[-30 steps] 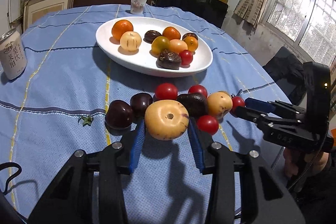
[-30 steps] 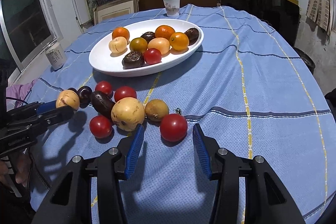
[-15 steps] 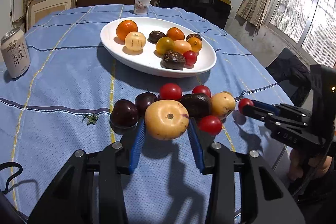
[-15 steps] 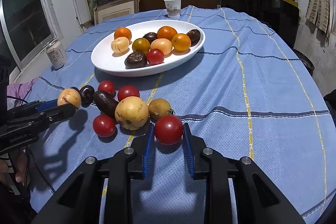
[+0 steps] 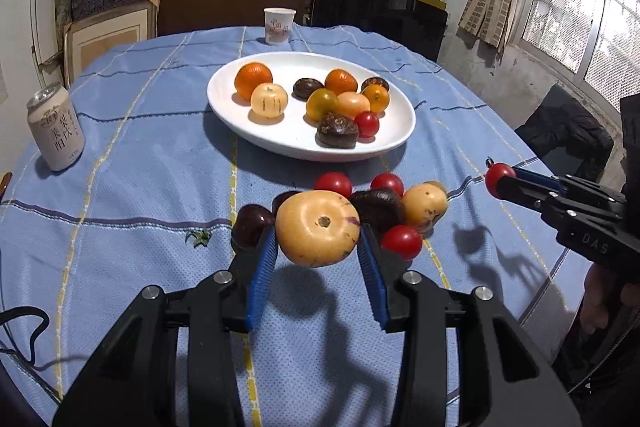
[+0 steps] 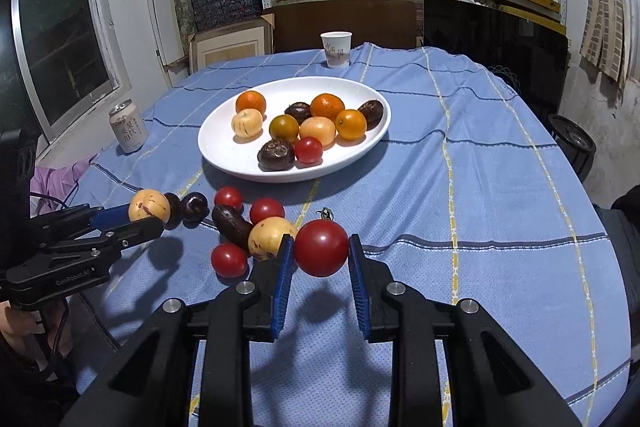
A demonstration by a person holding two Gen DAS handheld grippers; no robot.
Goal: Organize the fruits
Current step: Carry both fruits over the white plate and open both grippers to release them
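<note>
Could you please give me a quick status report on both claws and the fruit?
Left claw shut on yellow fruit. Right claw shut on red tomato, lifted. White plate ahead, path clear.

The left gripper (image 5: 318, 255) tilts downward over the near edge of the table, its blue pads (image 5: 262, 269) clamped on either side of a yellow fruit (image 5: 318, 227) held clear of the cloth. The right gripper (image 6: 320, 261) slants down the same way nearer the right edge, jaws squeezed onto a red tomato (image 6: 322, 247) lifted off the cloth. A hand (image 5: 604, 297) grips its handle from below.
</note>
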